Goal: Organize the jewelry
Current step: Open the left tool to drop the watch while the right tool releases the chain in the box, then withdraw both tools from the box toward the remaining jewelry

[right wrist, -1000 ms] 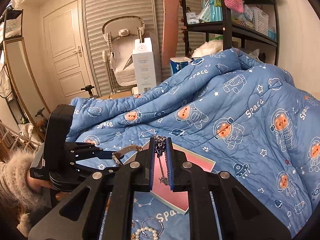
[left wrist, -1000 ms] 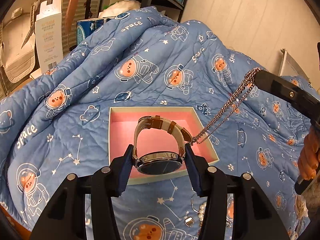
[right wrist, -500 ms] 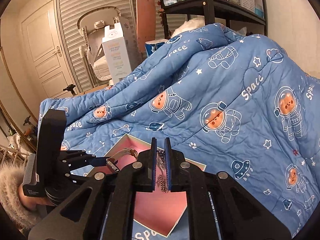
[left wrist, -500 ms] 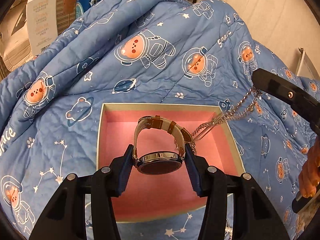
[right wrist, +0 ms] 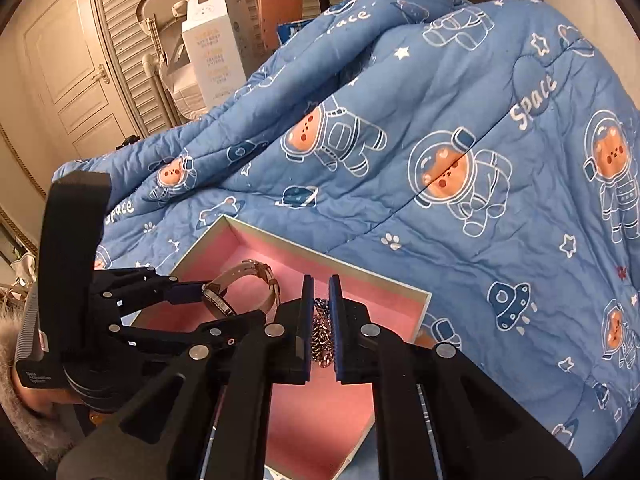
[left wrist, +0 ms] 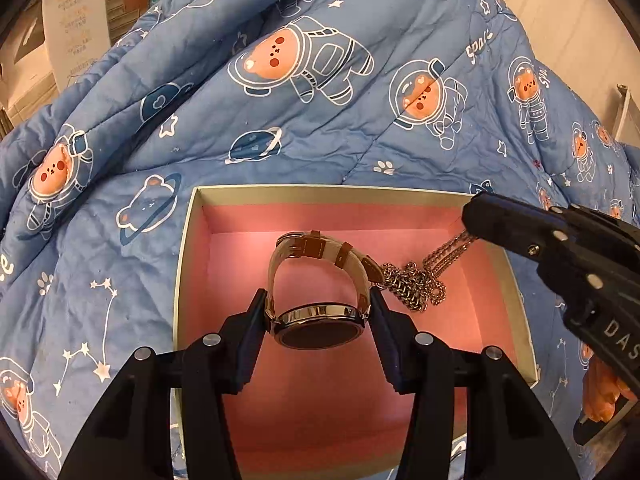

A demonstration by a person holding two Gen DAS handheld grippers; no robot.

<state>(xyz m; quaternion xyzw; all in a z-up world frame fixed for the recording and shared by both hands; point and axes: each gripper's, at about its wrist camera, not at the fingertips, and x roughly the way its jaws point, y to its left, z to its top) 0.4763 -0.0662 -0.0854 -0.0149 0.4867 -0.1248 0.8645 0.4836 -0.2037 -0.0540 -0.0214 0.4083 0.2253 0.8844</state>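
Observation:
A shallow box point(left wrist: 188, 248) with a pink lining lies on a blue quilt. My left gripper point(left wrist: 318, 320) is shut on a watch point(left wrist: 320, 324) with a tan strap and holds it inside the box, low over the lining. My right gripper point(right wrist: 319, 320) is shut on a silver chain point(right wrist: 321, 340). In the left wrist view the chain point(left wrist: 416, 284) runs down from the right gripper point(left wrist: 480, 224) and piles up on the lining just right of the watch. In the right wrist view the watch point(right wrist: 240, 288) and the left gripper point(right wrist: 192, 292) sit to the left in the box point(right wrist: 420, 304).
The blue space-bear quilt point(left wrist: 320, 80) rises in folds behind the box. A white carton point(right wrist: 214, 52), a louvred door and a shelf stand behind the bed. The person's fingers point(left wrist: 604, 392) show at the right edge.
Both grippers have come down into the box. The watch now sits low over the pink lining. The chain, hanging free before, now lies bunched on the lining beside the watch.

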